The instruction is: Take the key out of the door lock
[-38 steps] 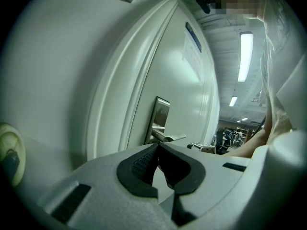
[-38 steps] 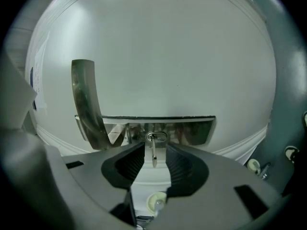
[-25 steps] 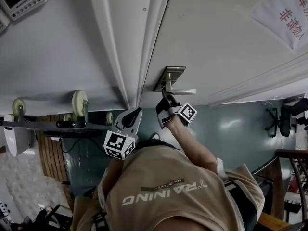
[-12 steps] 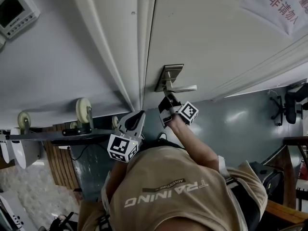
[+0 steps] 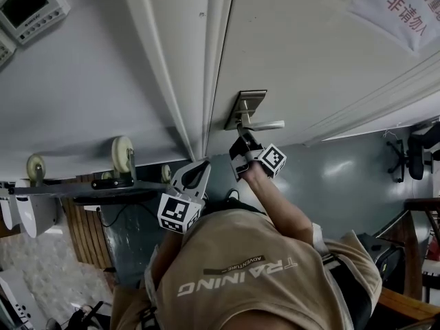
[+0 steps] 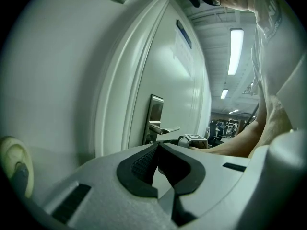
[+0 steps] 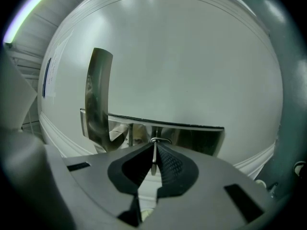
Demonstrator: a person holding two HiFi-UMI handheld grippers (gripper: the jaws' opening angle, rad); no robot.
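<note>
A metal lock plate (image 5: 245, 105) with a lever handle (image 5: 269, 124) sits on the white door (image 5: 309, 53). My right gripper (image 5: 242, 137) points at the plate just below the handle. In the right gripper view its pads are shut (image 7: 153, 146) on the thin key (image 7: 153, 156), whose ring (image 7: 159, 140) lies against the lock plate (image 7: 196, 138); the handle (image 7: 98, 99) stands to the left. My left gripper (image 5: 199, 165) hangs back near the door frame, shut (image 6: 158, 145) with nothing held. The left gripper view shows the plate (image 6: 154, 111) and the right gripper's marker cube (image 6: 194, 139) ahead.
The door frame (image 5: 199, 60) runs left of the lock. A trolley with caster wheels (image 5: 124, 153) stands by the wall at left, a wall panel (image 5: 24, 2) is at top left. A paper sign (image 5: 405, 9) hangs on the door. An office chair (image 5: 416, 157) is far right.
The head view has shifted slightly. Both grippers keep much the same places, the right one still closed on the key at the lock.
</note>
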